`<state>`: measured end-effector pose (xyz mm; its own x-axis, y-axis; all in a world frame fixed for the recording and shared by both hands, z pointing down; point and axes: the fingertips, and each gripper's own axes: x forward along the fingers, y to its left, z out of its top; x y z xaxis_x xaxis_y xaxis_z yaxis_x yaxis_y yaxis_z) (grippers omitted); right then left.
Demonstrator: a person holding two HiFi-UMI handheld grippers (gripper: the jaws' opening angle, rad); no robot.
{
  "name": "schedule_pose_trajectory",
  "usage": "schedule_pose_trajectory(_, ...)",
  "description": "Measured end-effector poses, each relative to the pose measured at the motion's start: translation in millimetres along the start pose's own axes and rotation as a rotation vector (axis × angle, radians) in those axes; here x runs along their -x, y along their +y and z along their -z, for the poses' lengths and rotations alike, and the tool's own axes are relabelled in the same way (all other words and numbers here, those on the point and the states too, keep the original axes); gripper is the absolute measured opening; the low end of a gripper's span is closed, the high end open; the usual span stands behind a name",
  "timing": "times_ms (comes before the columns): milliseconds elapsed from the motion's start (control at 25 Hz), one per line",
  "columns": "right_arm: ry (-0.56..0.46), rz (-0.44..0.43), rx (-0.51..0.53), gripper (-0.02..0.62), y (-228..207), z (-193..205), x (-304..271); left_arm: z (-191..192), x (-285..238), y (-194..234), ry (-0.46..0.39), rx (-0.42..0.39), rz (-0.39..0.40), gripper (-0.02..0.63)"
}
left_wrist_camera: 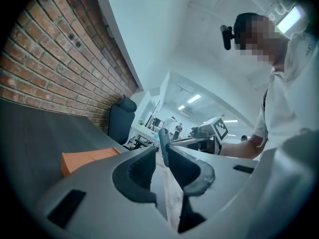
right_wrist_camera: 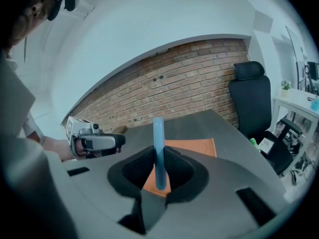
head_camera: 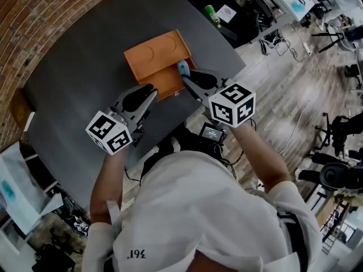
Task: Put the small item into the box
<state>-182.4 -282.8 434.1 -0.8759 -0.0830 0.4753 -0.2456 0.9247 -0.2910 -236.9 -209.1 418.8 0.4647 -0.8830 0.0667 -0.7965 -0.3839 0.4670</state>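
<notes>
An orange box (head_camera: 152, 51) lies on the dark grey table (head_camera: 79, 78), its drawer (head_camera: 169, 83) pulled out toward me. My right gripper (head_camera: 187, 75) is shut on a small light-blue flat item (head_camera: 182, 68) and holds it just over the drawer's right side. In the right gripper view the item (right_wrist_camera: 158, 148) stands upright between the pads, with the box (right_wrist_camera: 197, 146) behind it. My left gripper (head_camera: 150, 97) hovers left of the drawer, jaws a narrow gap apart and empty (left_wrist_camera: 160, 166). From the left gripper view the box (left_wrist_camera: 84, 158) shows low at the left.
A brick wall (right_wrist_camera: 164, 91) runs along the table's far side. A black office chair (right_wrist_camera: 251, 98) stands past the table's end, with a green bottle (head_camera: 212, 16) near it. A brown object (head_camera: 20, 109) sits at the table's left edge. My body is close against the near edge.
</notes>
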Motion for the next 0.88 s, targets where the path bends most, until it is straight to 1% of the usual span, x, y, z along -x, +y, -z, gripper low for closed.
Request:
schedule_pose_trajectory(240, 0.112, 0.002, 0.061, 0.078, -19.3, 28.2, -34.9, 28.6, -18.3, 28.2, 0.062, 0.0, -0.055, 0.08)
schedule_pose_trajectory(560, 0.275, -0.012, 0.181, 0.078, -36.6, 65.2, -78.9, 65.7, -29.6, 60.2, 0.166, 0.022, -0.139, 0.08)
schedule_pose_trajectory(720, 0.376, -0.03, 0.29, 0.078, -38.3, 90.6, -97.5, 83.4, -33.4, 68.2, 0.205, 0.037, -0.156, 0.08)
schedule_pose_trajectory(800, 0.437, -0.05, 0.354, 0.078, -37.5, 105.6, -106.8, 92.0, -33.3, 70.3, 0.223, 0.048, -0.163, 0.08)
schedule_pose_trajectory(880, 0.502, -0.073, 0.393, 0.078, -38.3, 121.3, -115.3, 100.5, -32.3, 72.5, 0.238, 0.066, -0.174, 0.08)
